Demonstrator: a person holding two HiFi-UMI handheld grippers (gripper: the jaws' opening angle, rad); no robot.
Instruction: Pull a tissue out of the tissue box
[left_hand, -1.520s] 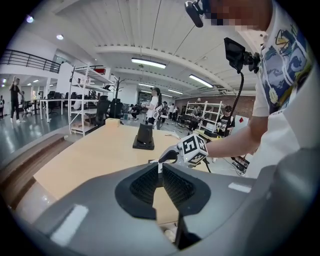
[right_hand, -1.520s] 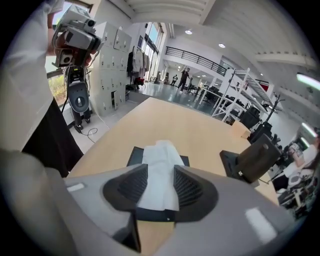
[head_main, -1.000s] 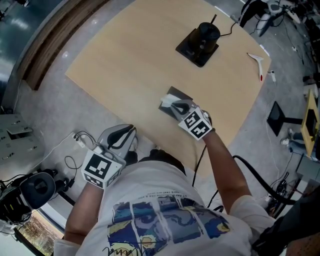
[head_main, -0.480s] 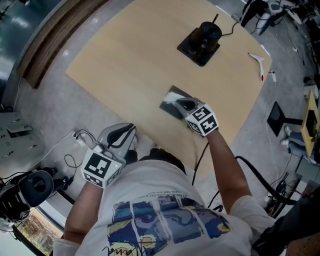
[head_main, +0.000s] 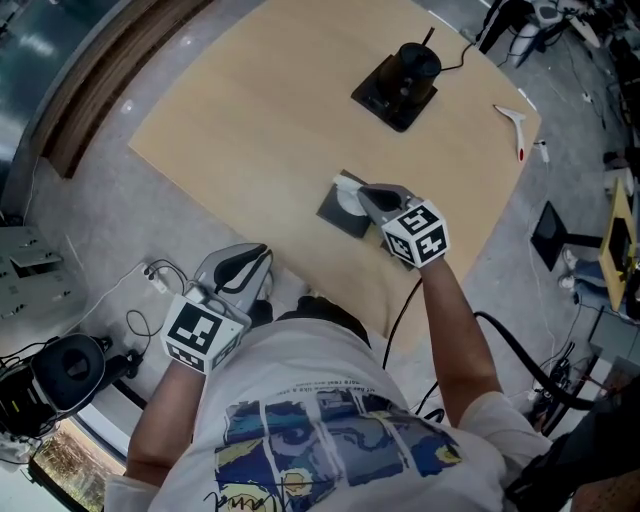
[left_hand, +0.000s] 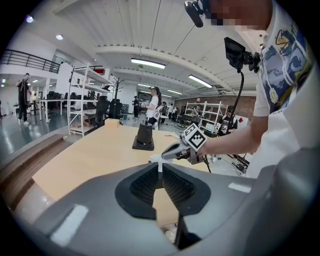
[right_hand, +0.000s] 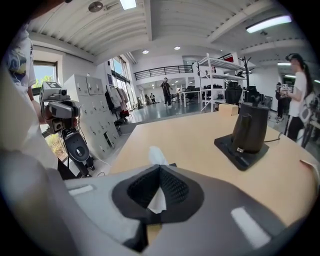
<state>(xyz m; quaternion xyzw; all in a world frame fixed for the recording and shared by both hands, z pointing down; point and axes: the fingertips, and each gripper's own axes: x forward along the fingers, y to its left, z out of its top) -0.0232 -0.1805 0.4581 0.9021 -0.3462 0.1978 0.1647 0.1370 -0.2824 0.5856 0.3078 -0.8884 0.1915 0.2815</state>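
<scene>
- Right claw (head_main: 364, 192) is pinched shut on the tissue (right_hand: 157, 155), looks mid-pull, box (head_main: 335, 213) just below its tips.
- Left claw (head_main: 256, 262) is closed, empty.
- Next: probably lift higher so the sheet clears.

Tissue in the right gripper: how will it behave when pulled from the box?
Probably floppy: the tissue crumples and droops where the right gripper pinches it. Looks thin, so likely light and tearable. The tissue box may lift with it.
</scene>
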